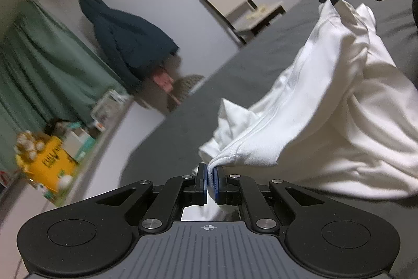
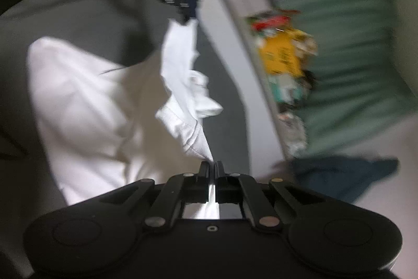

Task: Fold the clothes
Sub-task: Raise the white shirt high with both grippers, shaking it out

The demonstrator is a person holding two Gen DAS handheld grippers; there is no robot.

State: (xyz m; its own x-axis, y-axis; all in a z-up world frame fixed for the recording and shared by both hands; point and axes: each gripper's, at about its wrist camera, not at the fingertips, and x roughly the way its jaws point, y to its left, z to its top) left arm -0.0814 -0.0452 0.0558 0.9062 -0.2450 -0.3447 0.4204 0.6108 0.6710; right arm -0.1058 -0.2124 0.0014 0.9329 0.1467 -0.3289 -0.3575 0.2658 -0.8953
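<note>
Looking along my left gripper (image 1: 210, 170), I've pinched the ribbed hem of the white garment (image 1: 326, 101) so it hangs above the grey bed (image 1: 235, 64), while along my right gripper (image 2: 212, 165) another edge is clamped, spreading the cloth between them for folding

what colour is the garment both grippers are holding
White garment, clearest in the left wrist view.

The garment (image 1: 326, 106) hangs between the left gripper (image 1: 210, 171) and right gripper (image 2: 212, 166), above the bed (image 1: 235, 75).
</note>
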